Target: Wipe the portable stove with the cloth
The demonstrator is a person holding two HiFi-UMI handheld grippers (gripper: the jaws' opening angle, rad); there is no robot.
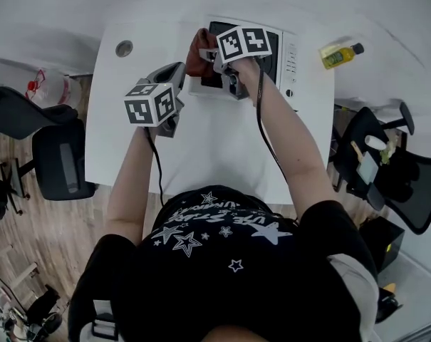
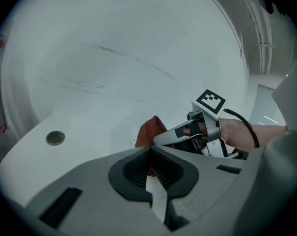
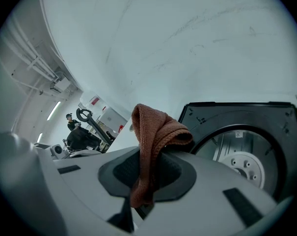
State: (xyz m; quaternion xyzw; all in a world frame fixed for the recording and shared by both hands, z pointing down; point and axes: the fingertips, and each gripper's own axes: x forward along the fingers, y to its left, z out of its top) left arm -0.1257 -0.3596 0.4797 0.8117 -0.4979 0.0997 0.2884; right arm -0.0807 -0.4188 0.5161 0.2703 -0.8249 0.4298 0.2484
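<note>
The cloth is soft, light and limp. The right gripper has its fingers clamped on a bunched fold at the left edge of the stove. Grip folds firmly. The left gripper hovers over the counter, fingers together, empty.

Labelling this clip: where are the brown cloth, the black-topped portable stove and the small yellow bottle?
Brown woven cloth (image 3: 155,132), right gripper view, on its bunched fold.
Black-topped portable stove (image 3: 239,154), right gripper view, on its silver burner pan.
Small yellow bottle (image 1: 338,55), head view, on its body.
</note>
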